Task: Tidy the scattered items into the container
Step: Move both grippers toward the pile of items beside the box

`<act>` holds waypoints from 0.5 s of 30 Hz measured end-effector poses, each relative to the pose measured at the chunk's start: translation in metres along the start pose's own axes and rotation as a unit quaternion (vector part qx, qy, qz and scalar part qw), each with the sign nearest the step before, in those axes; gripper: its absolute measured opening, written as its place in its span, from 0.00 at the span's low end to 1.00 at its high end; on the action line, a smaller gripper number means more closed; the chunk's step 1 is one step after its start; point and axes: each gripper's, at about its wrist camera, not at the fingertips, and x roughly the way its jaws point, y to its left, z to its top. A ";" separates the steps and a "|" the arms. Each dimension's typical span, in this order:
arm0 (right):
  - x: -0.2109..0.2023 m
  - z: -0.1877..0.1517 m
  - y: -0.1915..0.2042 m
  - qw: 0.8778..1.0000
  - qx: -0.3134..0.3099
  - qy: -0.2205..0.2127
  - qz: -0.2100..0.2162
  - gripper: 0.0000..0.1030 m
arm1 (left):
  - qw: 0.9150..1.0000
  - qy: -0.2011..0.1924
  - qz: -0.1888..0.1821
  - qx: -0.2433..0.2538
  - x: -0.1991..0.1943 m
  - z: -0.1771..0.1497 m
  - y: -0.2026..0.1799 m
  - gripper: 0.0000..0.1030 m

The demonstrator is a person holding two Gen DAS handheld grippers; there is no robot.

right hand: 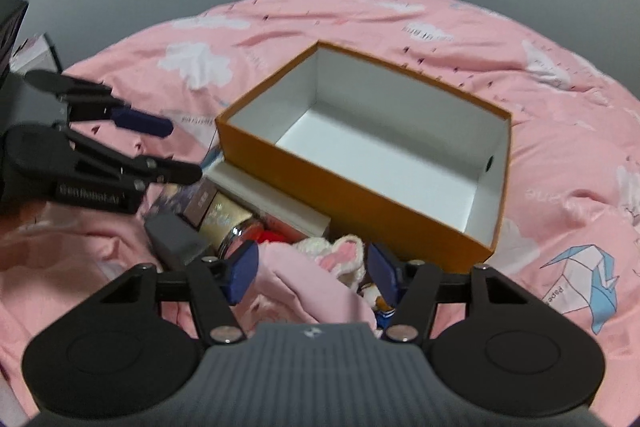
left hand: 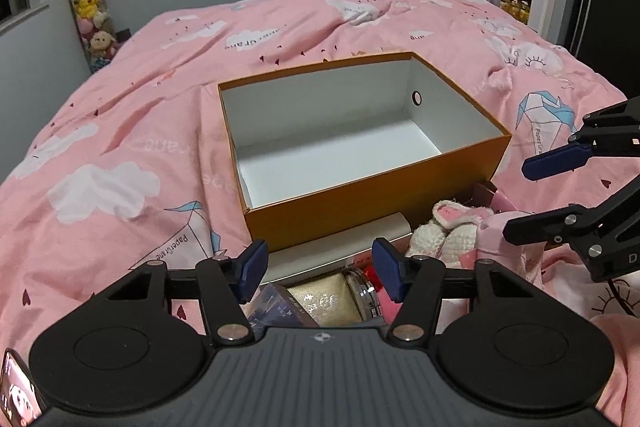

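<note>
Left wrist view: left gripper (left hand: 318,269) gapes, holding nothing, above a gold jar (left hand: 328,301) beside the empty box (left hand: 376,205). Right wrist view: right gripper (right hand: 312,273) likewise unladen over a plush toy (right hand: 340,253); tight clutter risks snagging the pink cloth (right hand: 296,287)
</note>
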 end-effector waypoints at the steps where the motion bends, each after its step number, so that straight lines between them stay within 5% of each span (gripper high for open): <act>1: 0.002 0.001 -0.002 1.000 -0.001 0.006 0.008 0.62 | 1.000 0.003 -0.005 0.001 0.001 0.000 0.002 0.66; 10: -0.004 0.003 -0.020 0.998 0.031 0.032 0.052 0.62 | 0.999 0.037 -0.032 -0.006 0.010 -0.001 0.017 0.66; 15: -0.011 -0.014 -0.023 0.996 0.031 0.059 0.057 0.62 | 0.997 0.032 -0.064 0.036 0.005 -0.003 0.005 0.66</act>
